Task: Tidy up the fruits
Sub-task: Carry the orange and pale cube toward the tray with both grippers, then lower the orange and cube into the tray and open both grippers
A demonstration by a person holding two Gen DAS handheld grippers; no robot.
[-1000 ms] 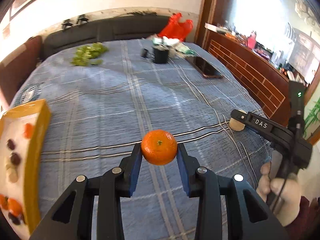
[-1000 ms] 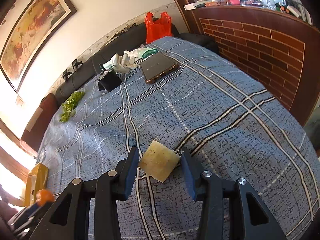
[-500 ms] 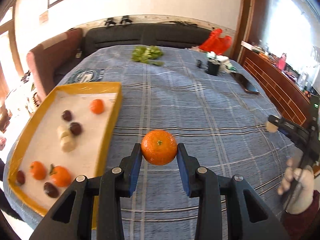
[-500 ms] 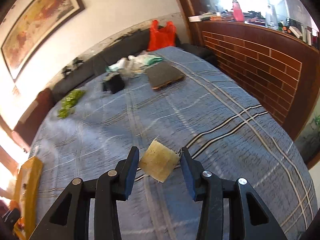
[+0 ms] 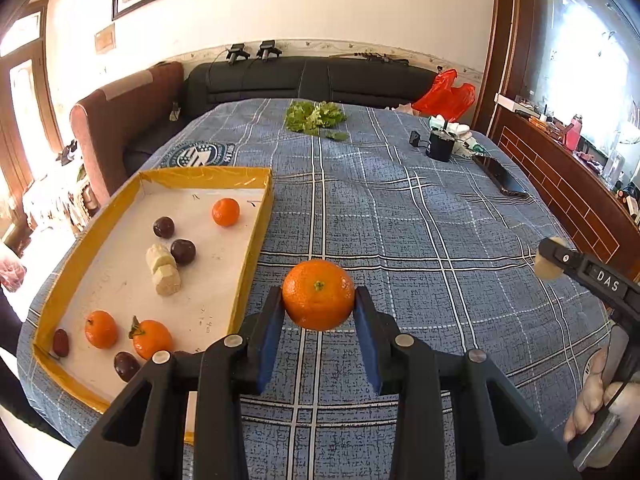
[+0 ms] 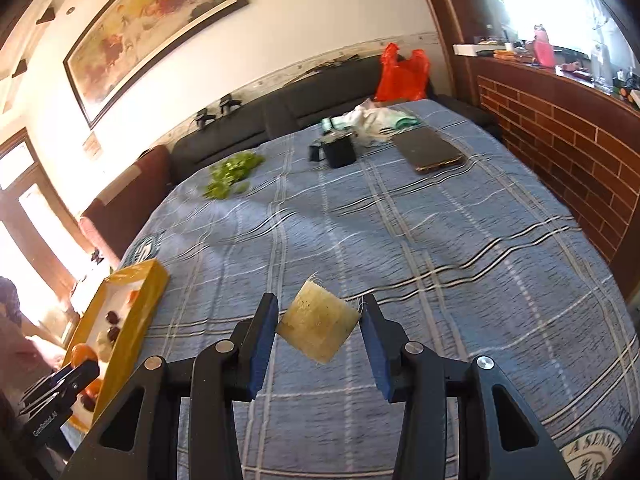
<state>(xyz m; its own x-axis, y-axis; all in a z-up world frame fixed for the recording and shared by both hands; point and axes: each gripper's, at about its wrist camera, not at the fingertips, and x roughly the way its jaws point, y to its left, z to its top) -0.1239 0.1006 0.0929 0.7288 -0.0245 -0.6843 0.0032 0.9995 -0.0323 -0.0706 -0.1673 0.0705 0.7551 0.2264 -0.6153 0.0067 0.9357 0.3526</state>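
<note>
My left gripper (image 5: 319, 306) is shut on an orange mandarin (image 5: 318, 294), held above the blue plaid cloth just right of the yellow tray (image 5: 256, 224). The tray holds three mandarins (image 5: 225, 211), several dark plums (image 5: 183, 251) and pale sugarcane pieces (image 5: 163, 270). My right gripper (image 6: 319, 325) is shut on a pale yellow sugarcane chunk (image 6: 318, 327), held above the cloth; it also shows at the right edge of the left wrist view (image 5: 549, 259). In the right wrist view the tray (image 6: 148, 292) lies far left, with the left gripper and its mandarin (image 6: 82, 354) beside it.
Green lettuce (image 5: 314, 117), a black cup (image 5: 439, 147), a phone (image 5: 500, 174), white wrapping and a red bag (image 5: 446, 96) lie at the table's far end. A black sofa runs behind; a brick-fronted counter (image 6: 580, 136) stands right. A person stands at the far left.
My left gripper swung left with the mandarin, bringing the whole tray into view beside it. My right gripper turned left too, still holding the sugarcane chunk; the tray now shows in its view.
</note>
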